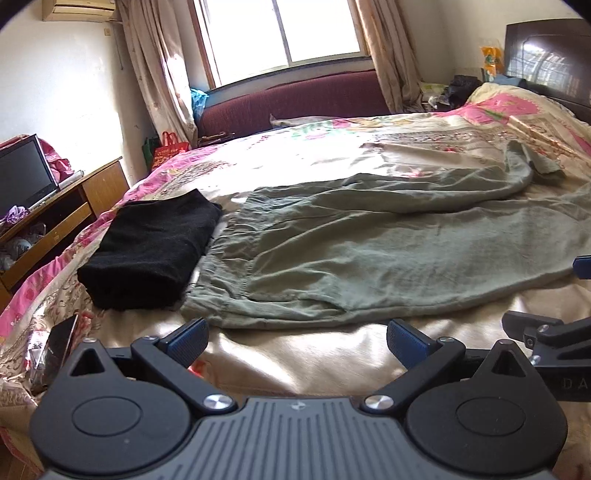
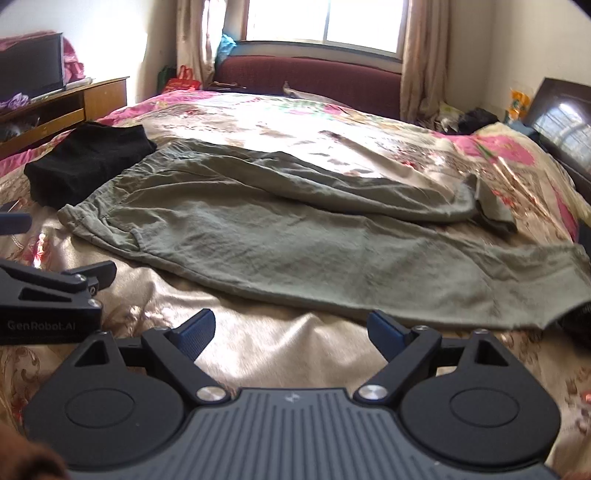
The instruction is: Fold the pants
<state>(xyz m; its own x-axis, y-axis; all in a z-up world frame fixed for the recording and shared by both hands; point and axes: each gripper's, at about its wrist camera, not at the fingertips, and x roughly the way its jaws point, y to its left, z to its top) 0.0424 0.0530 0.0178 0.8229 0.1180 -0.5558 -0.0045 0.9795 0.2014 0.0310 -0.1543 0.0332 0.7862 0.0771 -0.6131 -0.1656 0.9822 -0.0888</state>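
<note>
Sunlight from the window (image 1: 280, 33) falls across a bed (image 1: 295, 369) covered in a shiny floral quilt, and the pants (image 1: 369, 254) lie spread on it, well within reach of both tools. They are grey-green, thin and wrinkled, so I judge them light, limp and easy to drag; on the satin quilt they could slide rather than stay put when one end is lifted.

Their long axis runs left to right across the bed. The gathered waistband (image 1: 221, 254) is at the left, touching a folded black garment (image 1: 151, 251); the legs stretch rightward toward the headboard (image 1: 550, 62). The nearer leg lies fairly flat, while the farther leg is bunched, its cuff (image 2: 491, 206) turned over.

The left hand-held gripper (image 1: 297, 341) hangs just short of the near edge by the waistband, jaws spread and empty. The right hand-held gripper (image 2: 291, 330) sits likewise near the edge further along the near leg, jaws also apart, holding nothing.

Sensible holds would be the waistband corner and the cuff, pinching both layers; the bunched far leg probably needs smoothing first.
</note>
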